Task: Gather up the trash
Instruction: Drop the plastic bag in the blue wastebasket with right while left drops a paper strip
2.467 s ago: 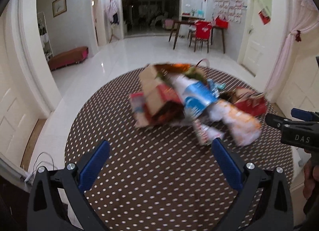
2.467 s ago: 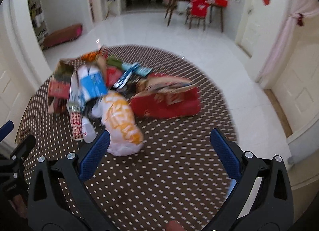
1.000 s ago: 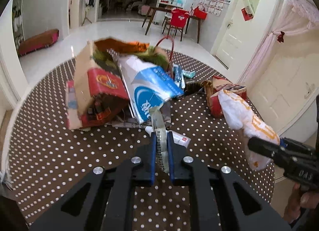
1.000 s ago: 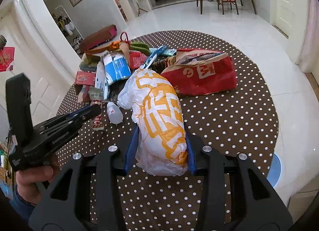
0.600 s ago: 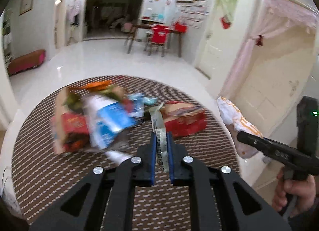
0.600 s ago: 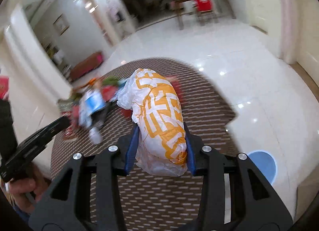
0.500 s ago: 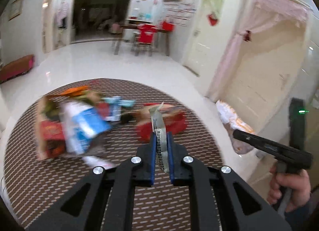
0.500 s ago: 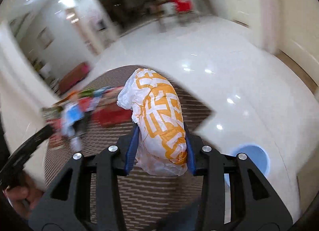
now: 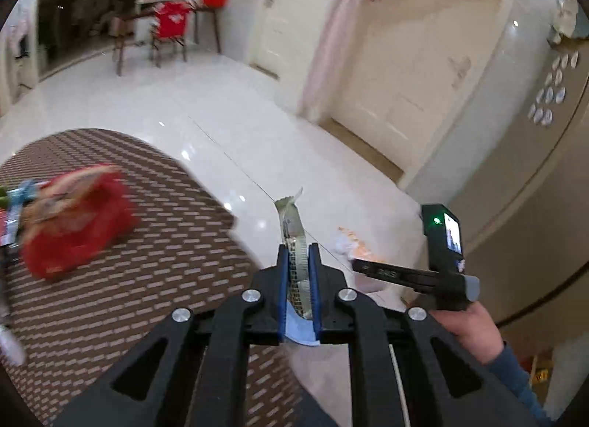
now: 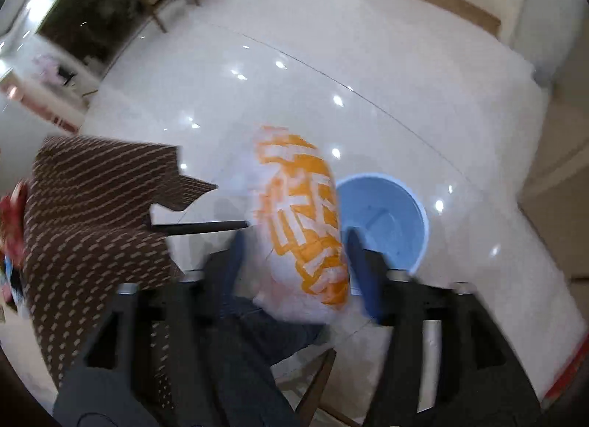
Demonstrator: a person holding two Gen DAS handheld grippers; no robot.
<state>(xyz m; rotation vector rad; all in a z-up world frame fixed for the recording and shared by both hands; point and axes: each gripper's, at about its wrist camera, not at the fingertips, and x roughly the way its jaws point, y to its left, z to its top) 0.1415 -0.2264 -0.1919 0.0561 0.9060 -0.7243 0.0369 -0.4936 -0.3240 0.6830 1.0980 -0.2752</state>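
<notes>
My left gripper [image 9: 298, 250] is shut on a thin silvery wrapper [image 9: 292, 235] that sticks up between its blue pads. My right gripper [image 10: 294, 242] has its fingers spread wide, and the white and orange plastic bag [image 10: 300, 220] sits loose between them, blurred, just left of a blue bin [image 10: 390, 220] on the white floor. In the left wrist view the right gripper [image 9: 371, 266] shows at right with the bag [image 9: 353, 242] beyond its tip. A red bag [image 9: 73, 217] of trash lies on the brown dotted rug [image 9: 129, 298].
White glossy floor [image 9: 257, 125] surrounds the rug. Cream doors and a pink curtain [image 9: 331, 40] stand on the right. A table with red chairs [image 9: 169, 25] is far back. A dark trouser leg [image 10: 250, 353] is below the right gripper.
Both grippers swung right, away from the trash pile toward the blue bin. The right gripper's fingers have opened off the orange and white bag. The left still pinches the wrapper.
</notes>
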